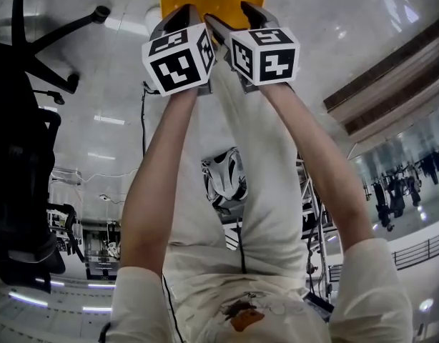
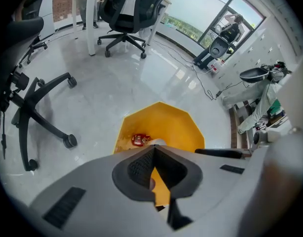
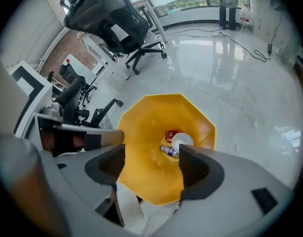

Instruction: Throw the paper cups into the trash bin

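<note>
left gripper (image 2: 153,148) and right gripper (image 3: 151,151) point steeply down side by side over the open mouth of a yellow trash bin (image 3: 141,127). in the head view their marker cubes (image 1: 178,59) almost touch at the ends of the person's bare forearms (image 1: 159,184). the left gripper's jaws are clenched, tips meeting, with nothing caught between them. the right gripper's jaws stand wide apart and released, with only the bin's inside showing through the gap. a glossy pale floor (image 2: 141,83) spreads under everything. a black office chair (image 2: 124,9) stands well apart from the bin, and another chair's wheeled base (image 2: 43,107) sits nearer, off to the bin's left in the left gripper view. the bin stands on the floor just in front of the person's white trousers (image 1: 255,213), and its rim is eight-sided. at its bottom lies a white paper cup (image 3: 182,141), seen end-on as a pale disc. the cup touches a red packet (image 3: 172,134) on one side and a small bottle (image 3: 168,150) on the other.
</note>
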The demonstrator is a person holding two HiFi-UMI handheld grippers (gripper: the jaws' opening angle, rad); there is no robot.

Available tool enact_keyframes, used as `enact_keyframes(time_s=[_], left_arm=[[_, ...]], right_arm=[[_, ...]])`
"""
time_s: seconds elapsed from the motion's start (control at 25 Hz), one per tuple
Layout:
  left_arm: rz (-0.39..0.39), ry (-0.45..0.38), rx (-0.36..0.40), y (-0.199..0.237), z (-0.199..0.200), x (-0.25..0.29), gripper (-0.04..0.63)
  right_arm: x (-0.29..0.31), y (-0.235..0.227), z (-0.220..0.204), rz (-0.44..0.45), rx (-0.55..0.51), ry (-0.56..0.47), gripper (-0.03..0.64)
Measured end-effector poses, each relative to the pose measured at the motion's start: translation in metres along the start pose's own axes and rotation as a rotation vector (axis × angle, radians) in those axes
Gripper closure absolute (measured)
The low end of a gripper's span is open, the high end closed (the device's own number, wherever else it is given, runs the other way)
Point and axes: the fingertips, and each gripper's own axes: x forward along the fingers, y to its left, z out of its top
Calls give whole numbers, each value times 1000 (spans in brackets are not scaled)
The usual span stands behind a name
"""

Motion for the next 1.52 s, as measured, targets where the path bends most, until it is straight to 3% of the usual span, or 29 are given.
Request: enact_keyframes(time_s=[0.24,0.32,0.4,0.52,1.08,1.52], left_arm=[[-1,-9,-1,-8,8,-21,589],[-2,-19,1,-14,14,-36,589],[-4,-30,2,-21,21,-53,589],[-4,-40,14,-34,34,-75,589],[-13,-80,48,-99,65,-214,589],[-70,-193,98,-160,99,-354,589]], right_arm=[[-25,9,7,-16,-34,-16,321],[-40,12,13,-31,-37,-31,399],[-57,14,18,-43,-24,-35,518],[-81,16,29,-50,4,-34,582],[-226,88,70,49,-45,-75,606],[-382,170,125,173,-153,-239,607]])
